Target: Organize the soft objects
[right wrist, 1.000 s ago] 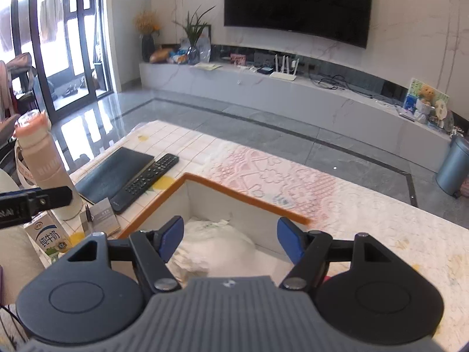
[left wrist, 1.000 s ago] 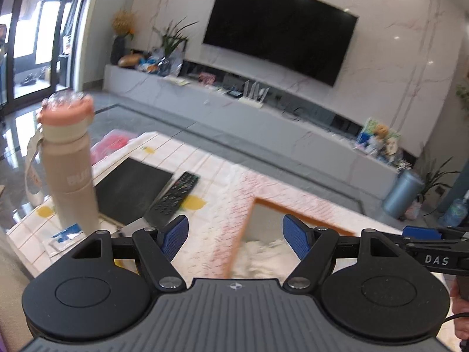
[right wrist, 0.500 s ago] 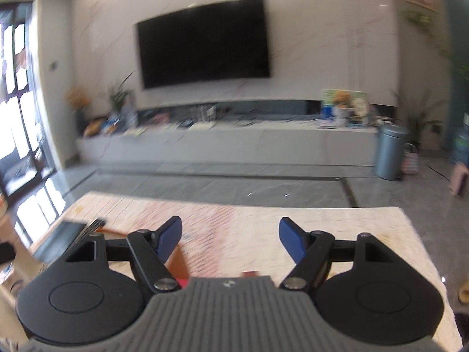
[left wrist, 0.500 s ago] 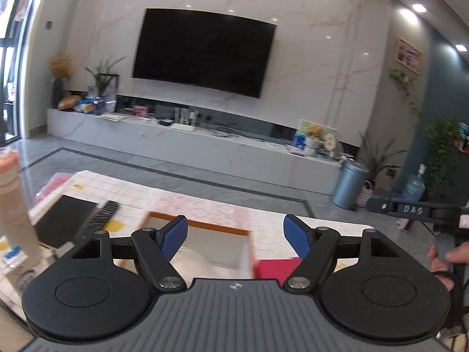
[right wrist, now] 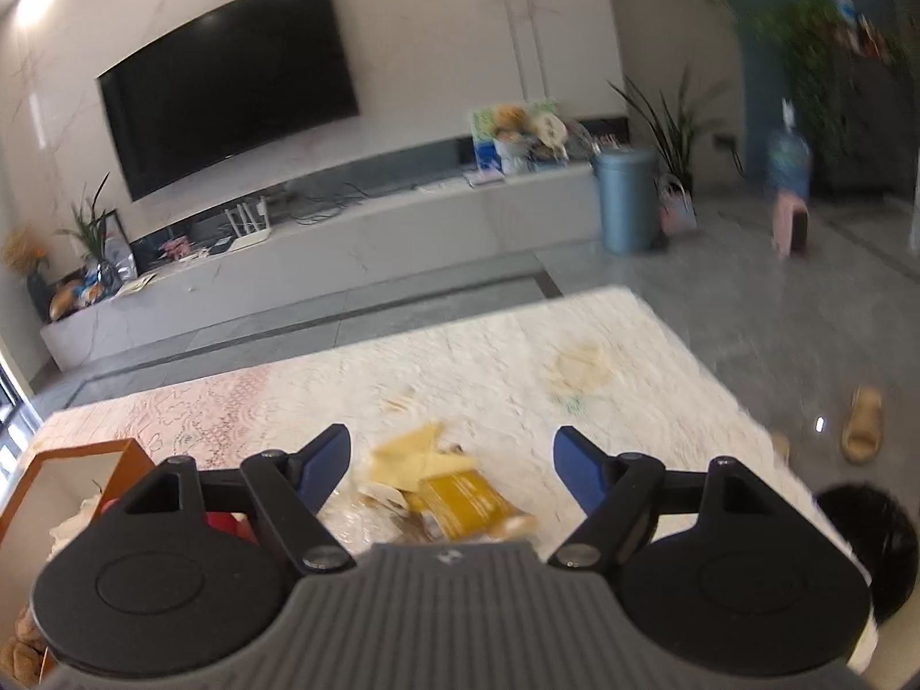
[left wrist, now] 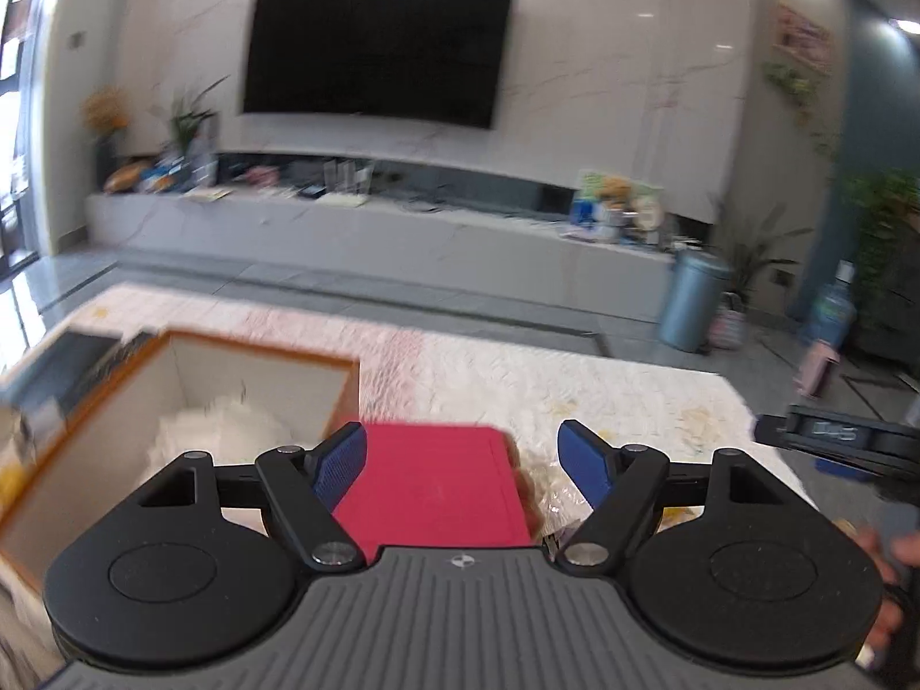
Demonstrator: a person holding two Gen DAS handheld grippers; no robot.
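Both of your grippers have swung rightward since a second ago: then they looked down over the box with the white cloth, with the bottle and remote off to the left, and now those are out of view and the right end of the desk fills both pictures.

Your left gripper (left wrist: 463,454) hangs with its jaws spread wide and nothing between them, above the red folded item (left wrist: 431,489) that lies flat on the desk (left wrist: 632,397) just right of the box (left wrist: 259,356). The box stands open-topped with its orange rim up, and the white cloth (left wrist: 218,431) already sits bunched inside it, which suggests it is where the soft things are being gathered. The red item lies beside the box wall, so it seems the nearest candidate to go in next.

Your right gripper (right wrist: 451,460) is likewise spread and empty, pointed at the loose heap of yellow packets (right wrist: 448,489) and clear wrappers lying on the desk's patterned cover. Motion blur hides what exactly they are. The box (right wrist: 75,460) shows at the left edge of that view, well apart from the heap.

Keeping both grippers wide fits an approach, I judge: neither has come down to touch anything yet.
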